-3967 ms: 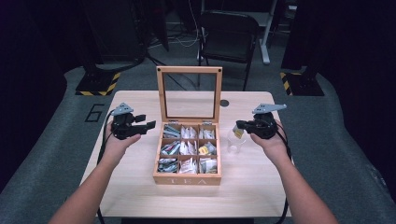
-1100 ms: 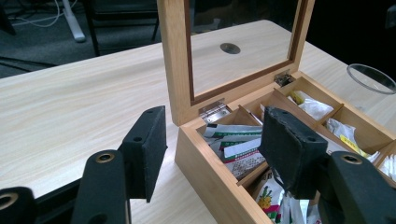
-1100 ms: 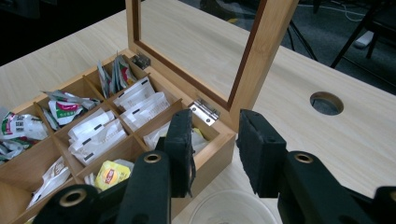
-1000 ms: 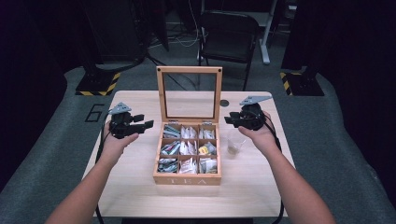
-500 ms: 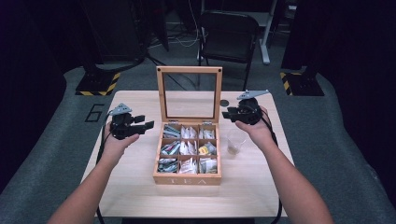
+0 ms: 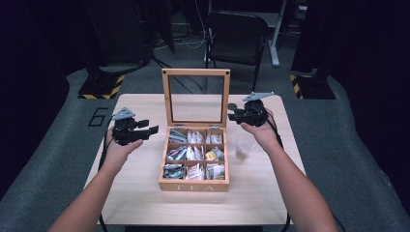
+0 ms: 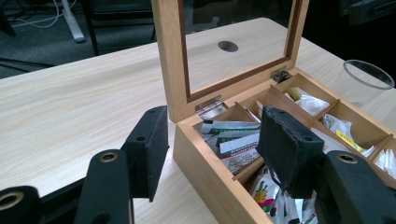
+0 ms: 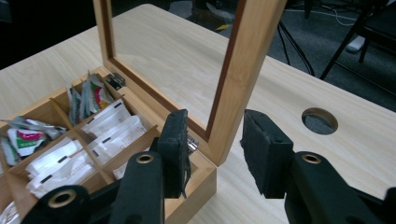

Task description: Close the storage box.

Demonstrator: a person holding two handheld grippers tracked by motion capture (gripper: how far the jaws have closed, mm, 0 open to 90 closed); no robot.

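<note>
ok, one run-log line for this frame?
lid: upright, open | right gripper: open, jaws straddling lid's side rail, no contact | left gripper: open, empty, by tea box

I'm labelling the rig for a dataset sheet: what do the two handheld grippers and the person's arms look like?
Both the left gripper and the right gripper are black, each topped by a grey three-cornered plate and trailing a black cable. Up close, the jaws are black arms with brass-ringed holes, ending in flat, foam-like black pads. The forearms are bare, with no sleeves showing.
</note>
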